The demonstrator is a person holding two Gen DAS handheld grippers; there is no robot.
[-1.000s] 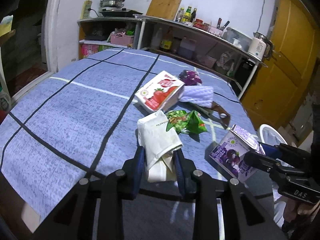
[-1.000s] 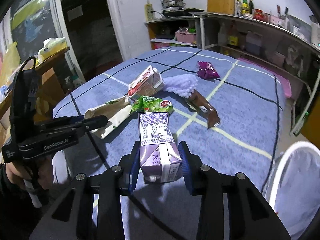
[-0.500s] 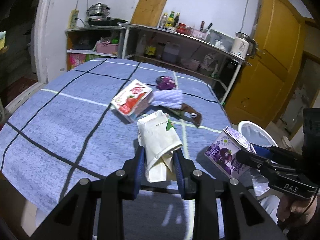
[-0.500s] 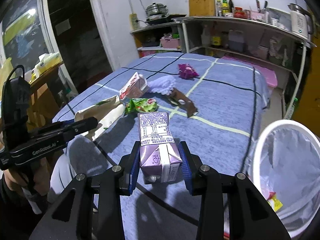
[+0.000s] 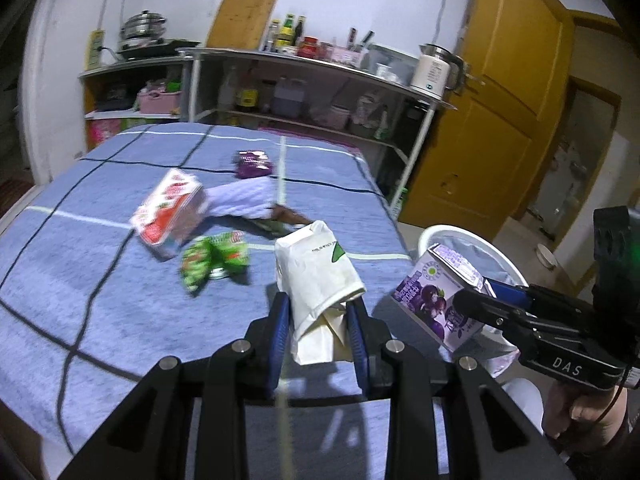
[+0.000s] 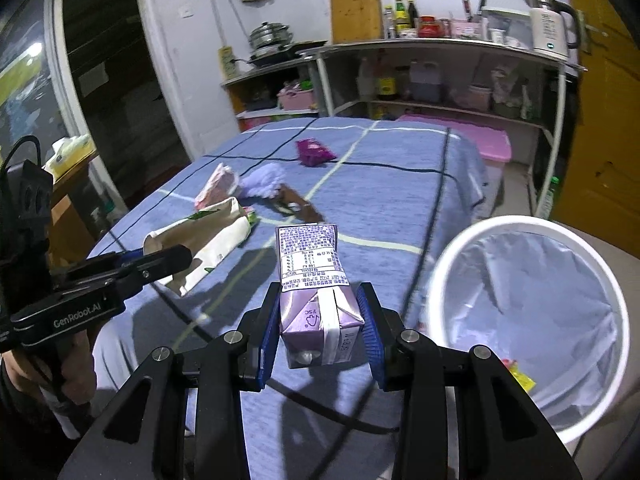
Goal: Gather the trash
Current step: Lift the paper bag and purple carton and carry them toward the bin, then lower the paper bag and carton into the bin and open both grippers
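Since the earlier frames, both grippers are carrying their loads rightward off the table [image 6: 400,184]: left gripper [image 5: 318,320] clamping the paper bag [image 5: 316,276], right gripper [image 6: 320,320] clamping the purple carton [image 6: 316,300]. The bin [image 6: 460,248] is now filling the lower right, beside the table edge.

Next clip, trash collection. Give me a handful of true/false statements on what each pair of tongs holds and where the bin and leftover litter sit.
1. The left tongs clamp a white paper bag. True.
2. The right tongs are empty. False: they grip a purple carton.
3. The white bin stands beside the table's edge and is lined with a bag. True.
4. The red strawberry carton is already in the bin. False: it lies on the blue tablecloth.
5. A green wrapper lies on the table. True.
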